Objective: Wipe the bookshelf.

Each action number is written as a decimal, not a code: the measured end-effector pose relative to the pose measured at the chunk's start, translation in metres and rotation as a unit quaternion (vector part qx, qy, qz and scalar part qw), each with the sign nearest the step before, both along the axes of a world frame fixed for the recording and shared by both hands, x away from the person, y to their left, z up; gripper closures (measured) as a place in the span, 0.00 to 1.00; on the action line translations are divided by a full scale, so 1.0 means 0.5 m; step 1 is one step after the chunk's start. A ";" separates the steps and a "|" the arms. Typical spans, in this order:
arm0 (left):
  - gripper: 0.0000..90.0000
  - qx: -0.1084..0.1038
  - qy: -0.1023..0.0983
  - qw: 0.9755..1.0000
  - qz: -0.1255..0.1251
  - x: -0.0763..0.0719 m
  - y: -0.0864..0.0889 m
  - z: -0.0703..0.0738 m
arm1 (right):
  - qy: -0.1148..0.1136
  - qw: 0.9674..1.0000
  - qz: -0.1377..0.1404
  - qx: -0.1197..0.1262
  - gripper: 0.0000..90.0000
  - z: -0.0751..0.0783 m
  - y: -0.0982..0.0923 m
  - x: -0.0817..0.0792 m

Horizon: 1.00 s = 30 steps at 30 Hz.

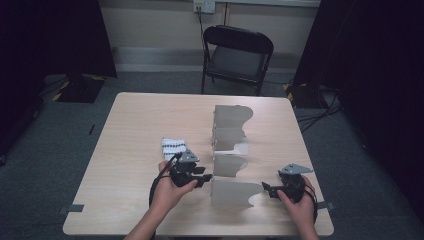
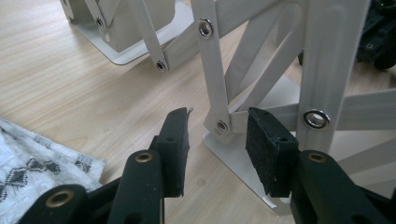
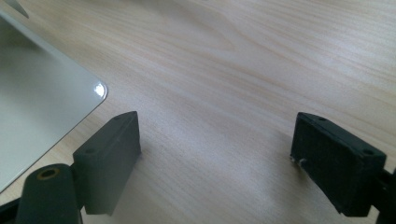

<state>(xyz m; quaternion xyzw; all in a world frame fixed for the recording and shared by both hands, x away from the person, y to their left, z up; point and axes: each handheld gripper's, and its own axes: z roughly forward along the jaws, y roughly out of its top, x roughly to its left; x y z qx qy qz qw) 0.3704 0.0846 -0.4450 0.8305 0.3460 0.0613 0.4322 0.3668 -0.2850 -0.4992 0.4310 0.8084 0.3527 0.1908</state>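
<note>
Item: folding rack (image 1: 231,155) — white metal, scissor-linked panels joined by riveted struts (image 2: 212,70), standing stretched out in a line on the right half of the counter (image 1: 130,125). Its nearest panel stands between the two hands.

Left claw (image 1: 204,178) — held in the person's left hand (image 1: 167,192), at the left edge of the nearest rack panel. In the left gripper view the two black pads (image 2: 268,149) stand partly spread on either side of a strut's lower rivet and the foot of the panel; neither pad presses on the metal.

Right claw (image 1: 265,190) — in the right hand (image 1: 300,205), just beside the right edge of the same panel. Jaws spread wide over bare wood, with the rounded panel corner (image 3: 70,100) off to one side.

Patterned cloth (image 1: 173,147) — folded, black-and-white, lying flat left of the rack, near the left claw.

Folding chair (image 1: 237,57) — black, beyond the far edge of the counter.
</note>
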 end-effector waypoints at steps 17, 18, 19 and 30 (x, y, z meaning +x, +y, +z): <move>0.55 0.013 0.003 1.000 0.020 -0.009 0.030 -0.036 | 0.007 0.999 0.043 0.009 0.24 0.005 0.015 -0.018; 0.55 0.015 0.005 1.000 0.018 -0.009 0.032 -0.038 | 0.013 0.999 0.047 0.020 0.24 0.009 0.019 -0.017; 0.55 0.019 0.004 1.000 0.018 -0.009 0.033 -0.041 | 0.006 0.998 0.053 0.026 0.28 0.015 0.024 -0.017; 0.53 0.031 -0.006 0.999 0.028 -0.010 0.061 -0.044 | 0.001 0.990 0.127 0.052 0.43 0.031 0.115 0.008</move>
